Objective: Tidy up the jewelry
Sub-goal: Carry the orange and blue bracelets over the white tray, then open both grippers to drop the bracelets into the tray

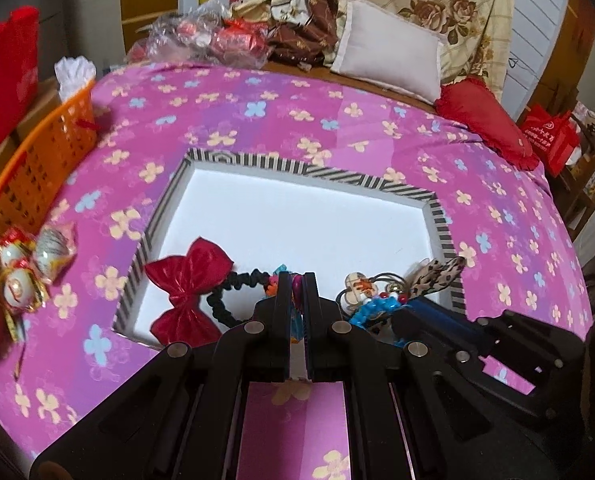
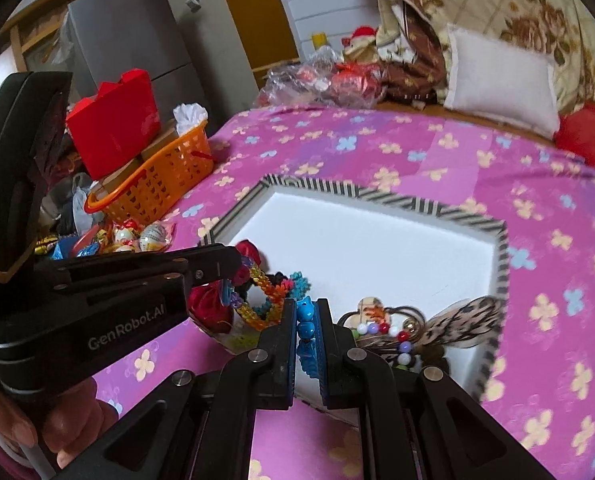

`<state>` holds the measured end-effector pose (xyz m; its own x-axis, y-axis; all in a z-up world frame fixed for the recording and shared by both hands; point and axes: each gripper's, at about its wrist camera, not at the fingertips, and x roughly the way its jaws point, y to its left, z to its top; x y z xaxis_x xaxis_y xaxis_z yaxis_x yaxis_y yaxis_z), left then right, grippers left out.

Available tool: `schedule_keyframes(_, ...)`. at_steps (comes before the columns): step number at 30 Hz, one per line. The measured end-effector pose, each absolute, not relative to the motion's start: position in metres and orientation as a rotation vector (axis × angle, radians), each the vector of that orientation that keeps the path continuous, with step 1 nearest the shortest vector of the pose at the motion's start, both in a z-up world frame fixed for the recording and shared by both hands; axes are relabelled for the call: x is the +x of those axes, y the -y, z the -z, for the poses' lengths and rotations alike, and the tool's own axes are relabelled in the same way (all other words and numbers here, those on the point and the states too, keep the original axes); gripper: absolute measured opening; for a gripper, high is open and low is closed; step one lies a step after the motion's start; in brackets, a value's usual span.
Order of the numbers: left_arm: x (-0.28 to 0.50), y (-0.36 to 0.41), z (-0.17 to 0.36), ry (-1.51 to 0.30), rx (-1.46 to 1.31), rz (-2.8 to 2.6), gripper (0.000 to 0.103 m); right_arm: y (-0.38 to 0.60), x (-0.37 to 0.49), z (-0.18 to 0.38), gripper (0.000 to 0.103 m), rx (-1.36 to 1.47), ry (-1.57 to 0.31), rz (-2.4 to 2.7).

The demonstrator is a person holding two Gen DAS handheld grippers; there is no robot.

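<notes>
The tray (image 1: 437,216) lies ahead of my jaws; in it the bow (image 1: 187,292) lies to their left, the bead pile (image 1: 373,300) right.

Glossy red fabric bow (image 1: 189,292), matt white tray (image 1: 297,216), perforated orange plastic basket (image 1: 37,168).

My left gripper (image 1: 296,280) is pinched nearly closed, fingers almost parallel, something small and colourful caught at the tips. My right gripper (image 2: 306,307) is clamped on a string of blue beads (image 2: 306,322). In the right view the left gripper reaches across, my left hand (image 2: 57,420) wrapped under its handle.
</notes>
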<state>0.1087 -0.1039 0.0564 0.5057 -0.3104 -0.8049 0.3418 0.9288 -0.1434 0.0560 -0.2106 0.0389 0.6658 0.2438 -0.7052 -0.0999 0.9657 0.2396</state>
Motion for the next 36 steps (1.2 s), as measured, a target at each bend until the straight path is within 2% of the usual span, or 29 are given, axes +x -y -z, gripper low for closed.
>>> schedule_keyframes(10,0.125,0.096,-0.012,-1.034,0.054,0.320,0.003,0.239,0.070,0.014,0.008,0.236,-0.919,-0.104)
schedule_keyframes(20,0.121,0.092,0.008,-1.070,0.044,0.301,0.003,0.243,0.056,0.011,0.009,0.267,-0.920,-0.109)
schedule_keyframes(22,0.118,0.091,0.005,-1.069,0.038,0.306,0.008,0.243,0.049,0.007,0.015,0.263,-0.910,-0.102)
schedule_keyframes(24,0.112,0.090,0.001,-1.066,0.041,0.311,0.015,0.245,0.041,0.003,0.030,0.271,-0.896,-0.094)
schedule_keyframes(25,0.107,0.089,-0.001,-1.060,0.045,0.311,0.023,0.245,0.036,0.001,0.031,0.274,-0.887,-0.090)
schedule_keyframes(28,0.094,0.088,-0.008,-1.034,0.046,0.319,0.037,0.243,0.021,-0.006,0.031,0.256,-0.869,-0.074)
schedule_keyframes(32,0.072,0.086,-0.018,-0.981,0.077,0.300,0.040,0.239,0.004,-0.014,0.033,0.236,-0.838,-0.038)
schedule_keyframes(35,0.057,0.081,-0.025,-0.953,0.075,0.284,0.041,0.235,-0.010,-0.022,0.046,0.221,-0.802,0.000)
schedule_keyframes(36,0.054,0.079,-0.026,-0.944,0.076,0.277,0.041,0.234,-0.012,-0.024,0.047,0.216,-0.796,0.007)
